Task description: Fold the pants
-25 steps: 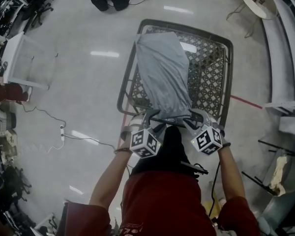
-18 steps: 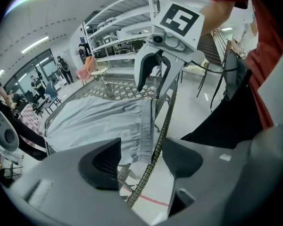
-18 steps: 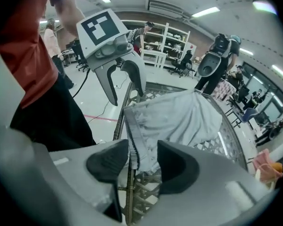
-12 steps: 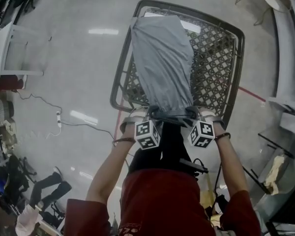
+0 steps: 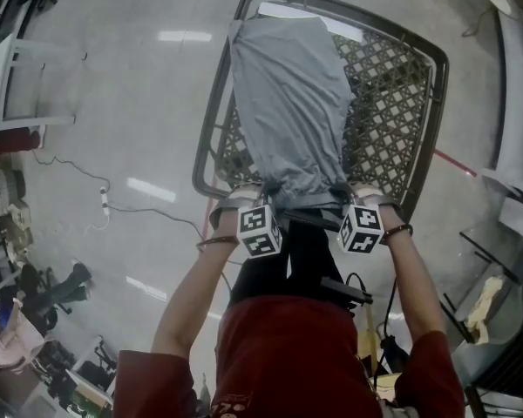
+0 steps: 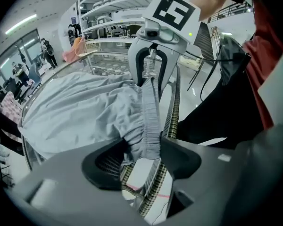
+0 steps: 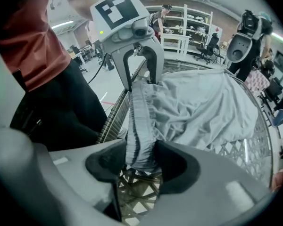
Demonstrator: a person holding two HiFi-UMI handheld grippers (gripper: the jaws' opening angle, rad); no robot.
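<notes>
Left gripper [image 6: 144, 150]: I have its fingers [image 6: 179, 158] clamped on one end of the waistband [image 6: 151, 112]. Cloth fills the gap, and a stub of it sticks out on my side of the pads. These fingers have just been closing a little.
Right gripper [image 7: 140, 149]: its fingers [image 7: 177, 166] are clamped on the other end of the waistband, with cloth touching both pads. They have just been easing wider with the band between them.
Between the fingers: I see the gathered waistband running straight from one pair to the other, alongside the bench's near rim.
Pants [image 5: 288, 103]: grey, spread out beyond both pairs of fingers, with the legs running away from me to the far rim.
Bench [image 5: 392, 103]: dark lattice top with a rounded rim. The near rim sits just under the fingers, and bare lattice shows beyond and to the right of the right fingers.
Floor [image 5: 139, 85]: pale and glossy, well below the fingers. A cable [image 5: 157, 216] trails off to the left of the left fingers.
</notes>
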